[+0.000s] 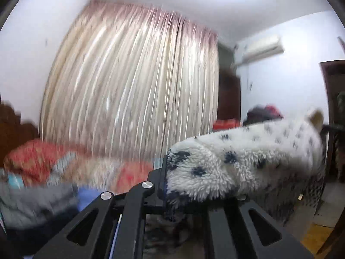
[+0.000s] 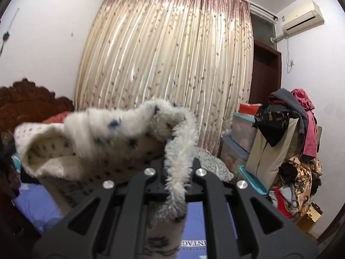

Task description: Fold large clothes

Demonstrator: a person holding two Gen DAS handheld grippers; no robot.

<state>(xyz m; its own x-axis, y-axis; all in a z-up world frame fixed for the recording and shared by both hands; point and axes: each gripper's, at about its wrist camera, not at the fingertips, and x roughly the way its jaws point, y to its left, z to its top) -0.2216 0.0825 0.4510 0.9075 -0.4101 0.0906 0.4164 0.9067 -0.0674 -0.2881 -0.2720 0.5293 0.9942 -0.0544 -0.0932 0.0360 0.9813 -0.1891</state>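
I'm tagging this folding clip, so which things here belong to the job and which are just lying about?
In the job:
fleece garment
left tongs, shut on the fleece
right tongs, shut on the fleece

Lying about:
curtain
air conditioner
clothes pile
storage boxes
headboard

Both wrist views sit low behind their claws, facing level across the bedroom toward the curtain point(image 1: 129, 82) point(image 2: 166, 64) filling mid-frame. The left view is motion-blurred. Both share the air conditioner point(image 1: 262, 48) point(image 2: 303, 17) at upper right and fleece close to the lens.
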